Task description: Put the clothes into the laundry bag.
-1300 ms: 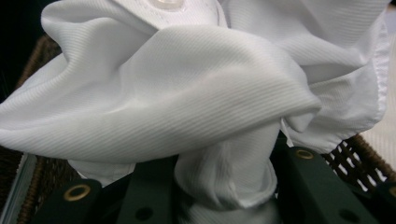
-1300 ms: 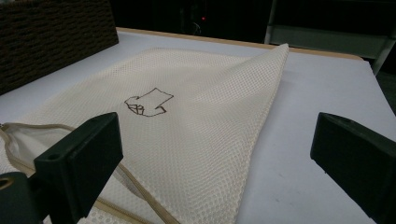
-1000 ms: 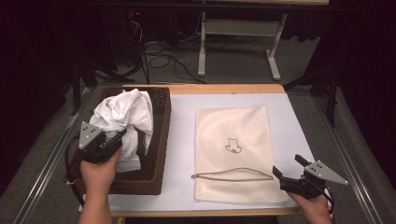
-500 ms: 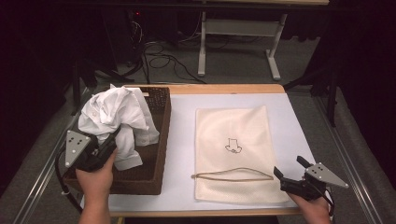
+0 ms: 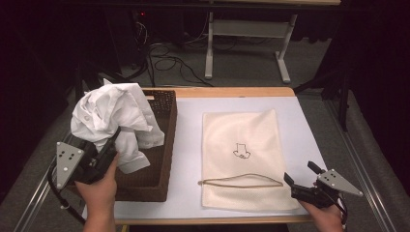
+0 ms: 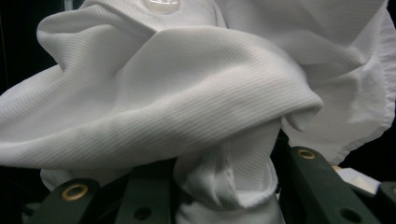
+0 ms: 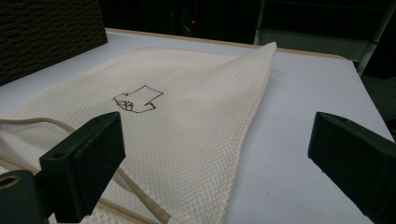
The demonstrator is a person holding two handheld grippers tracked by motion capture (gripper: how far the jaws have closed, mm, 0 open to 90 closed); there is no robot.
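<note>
L claw [image 5: 112, 145] is pinched on a bunched white garment [image 5: 113, 118], held up above the far-left part of the dark wicker basket [image 5: 162, 159]. In the left gripper view the cloth [image 6: 187, 93] is squeezed between the two black jaws, a twisted fold running down between them; a clear button shows at the top edge. Most of the garment sits above and to the far side of the claw, w/ a loose flap hanging towards the basket's inside; whether any of it touches the basket rim I can't tell.

R claw [image 5: 297, 186] is spread wide, holding nothing, low over the near-right corner of the white worktop [image 5: 300, 125]. It sits just beside the near-right corner of a cream mesh bag [image 5: 241, 154] lying flat at centre, zip edge near, small dark logo in the middle. In the right gripper view the bag [image 7: 187, 126] lies between and ahead of the jaws, mostly under the left one.
</note>
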